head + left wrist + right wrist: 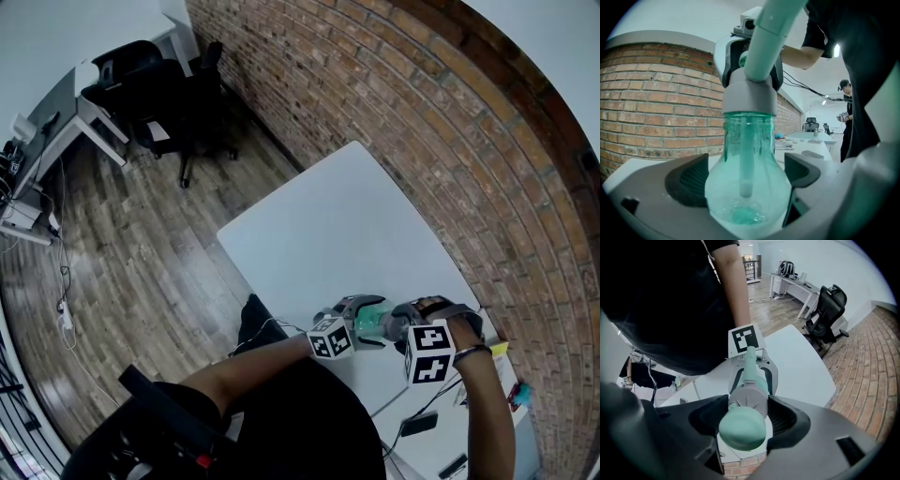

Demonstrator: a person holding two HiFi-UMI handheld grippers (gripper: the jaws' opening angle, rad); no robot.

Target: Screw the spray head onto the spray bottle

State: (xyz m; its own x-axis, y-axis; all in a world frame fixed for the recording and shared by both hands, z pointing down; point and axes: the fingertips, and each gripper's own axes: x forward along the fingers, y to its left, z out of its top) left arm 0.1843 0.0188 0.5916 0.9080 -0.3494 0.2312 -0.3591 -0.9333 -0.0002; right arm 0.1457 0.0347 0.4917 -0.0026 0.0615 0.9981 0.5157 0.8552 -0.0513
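Observation:
A clear teal spray bottle (747, 187) stands upright between the two dark pads of my left gripper (745, 176), which is shut on its round body. A grey collar (750, 96) with the pale teal spray head sits on the bottle's neck, and a dip tube hangs inside. From above, my right gripper (747, 411) points down, its pads pressed on the spray head (743, 427) at the grey collar. In the head view both grippers meet over the white table's (347, 225) near end, left gripper (361, 323) beside right gripper (398, 323), with the bottle (377, 323) between them.
A brick wall (422, 122) runs along the table's far side. Black office chairs (178, 94) and a desk stand on the wooden floor beyond. A dark phone (419, 424), cables and small items lie at the table's near right. Another person (843, 117) stands far off.

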